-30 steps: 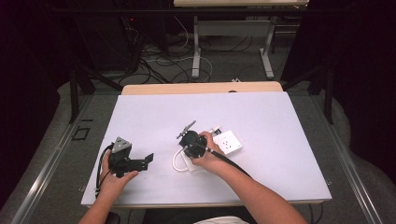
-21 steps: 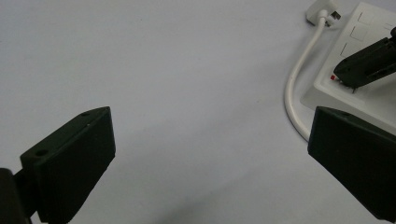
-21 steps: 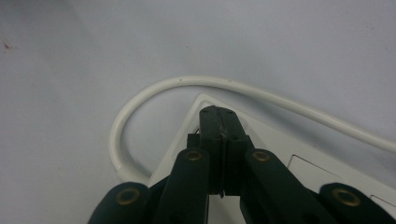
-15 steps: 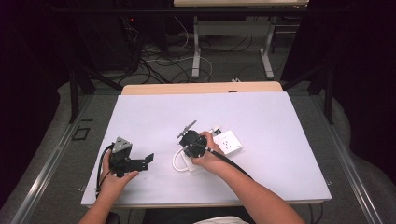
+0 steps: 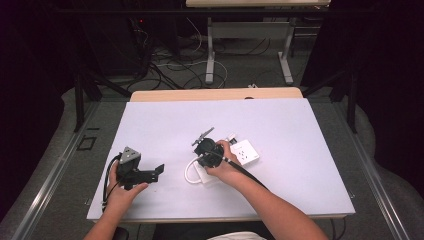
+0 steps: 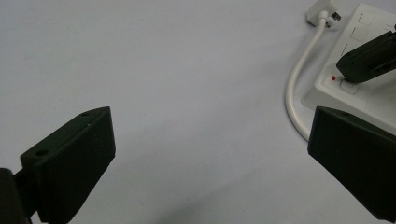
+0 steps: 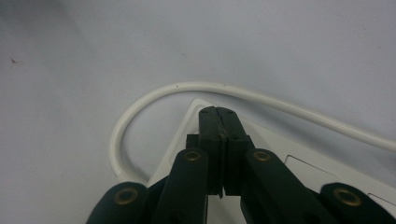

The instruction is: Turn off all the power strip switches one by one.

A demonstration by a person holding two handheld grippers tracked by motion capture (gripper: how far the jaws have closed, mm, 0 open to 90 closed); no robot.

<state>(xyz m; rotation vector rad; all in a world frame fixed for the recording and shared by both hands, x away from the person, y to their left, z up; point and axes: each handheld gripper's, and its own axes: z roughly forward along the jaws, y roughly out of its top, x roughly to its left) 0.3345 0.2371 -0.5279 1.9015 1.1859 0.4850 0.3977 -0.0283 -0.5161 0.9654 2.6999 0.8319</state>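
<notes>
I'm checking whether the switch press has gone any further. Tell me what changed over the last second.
Nothing visibly changed. The right gripper stays shut, its tips on the white power strip near the switch; the left gripper stays open, resting on the table apart from the strip. The white cable loops as before.

Right tongs (image 7: 219,114) seemingly on power strip (image 7: 280,158)

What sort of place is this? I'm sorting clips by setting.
Probably a lab or workshop recording station: a white table on a dark floor, loose cables behind it, and another desk's metal legs beyond.
</notes>
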